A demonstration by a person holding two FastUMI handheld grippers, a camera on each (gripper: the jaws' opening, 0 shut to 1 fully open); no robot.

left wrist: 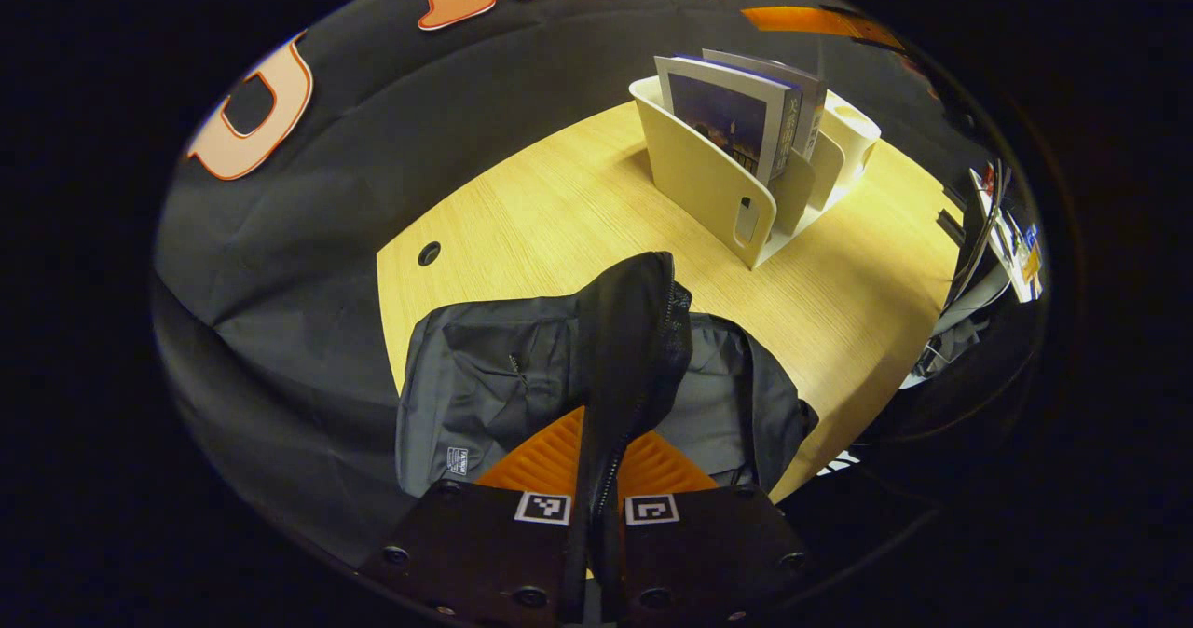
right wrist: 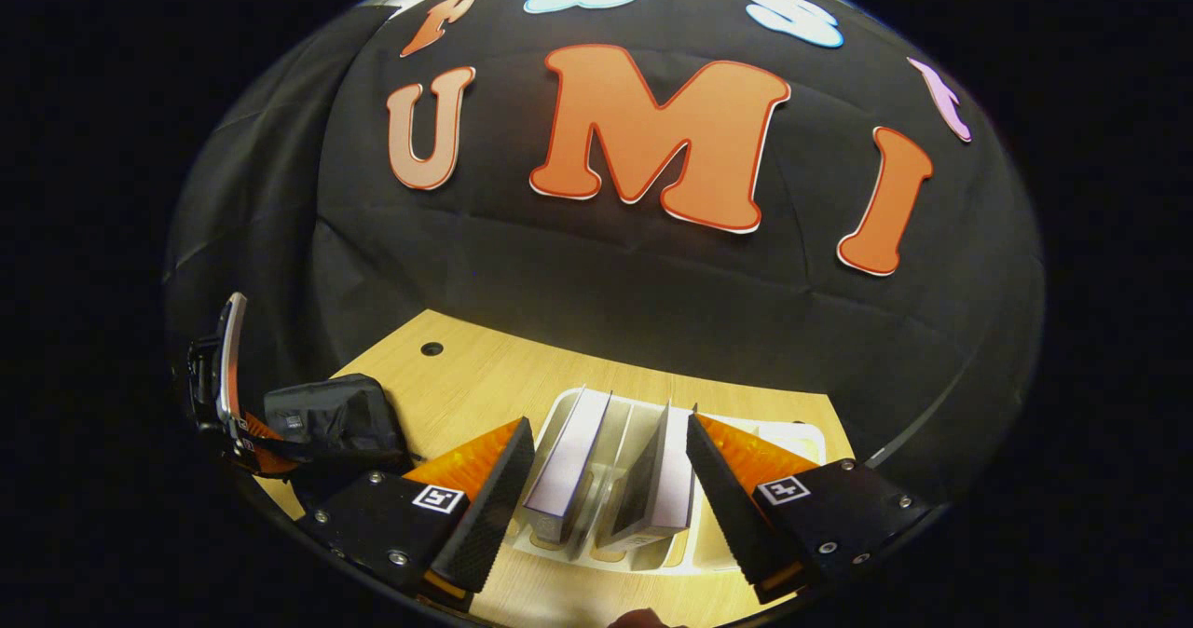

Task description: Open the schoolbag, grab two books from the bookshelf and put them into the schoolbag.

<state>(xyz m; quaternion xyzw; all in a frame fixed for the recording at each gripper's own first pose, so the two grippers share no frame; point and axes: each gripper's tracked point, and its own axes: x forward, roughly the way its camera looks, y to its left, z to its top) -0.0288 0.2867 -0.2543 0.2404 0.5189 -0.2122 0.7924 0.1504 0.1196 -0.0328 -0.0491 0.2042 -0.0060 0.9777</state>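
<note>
Left hand-held gripper [left wrist: 596, 507] is seen at the bottom of the left gripper view, its fingers closed on the black flap [left wrist: 634, 348] of the schoolbag [left wrist: 485, 395], which is held lifted so that the grey lining is exposed. The schoolbag lies at the near edge of the table [left wrist: 559, 209]; its fabric is judged soft and limp, so the opening would likely sag shut if released. Toward the far right corner stands the bookshelf [left wrist: 718, 181] — a pale divided rack — with two books [left wrist: 732, 116] upright in it.

In the right gripper view, the right hand-held gripper [right wrist: 601, 502] is held wide open above the bookshelf [right wrist: 802, 442], with the left book [right wrist: 569, 465] and the right book [right wrist: 657, 484] standing between its fingers, neither yet touched. The books are judged thin, light and fairly stiff, with glossy covers that may slip; a pinch across the top edge near the spine seems best. The schoolbag [right wrist: 326, 409] and the left hand-held gripper [right wrist: 224, 395] are seen at the table's left edge. The table [right wrist: 485, 376] is light wood with a small hole — black cloth walls surround it.
</note>
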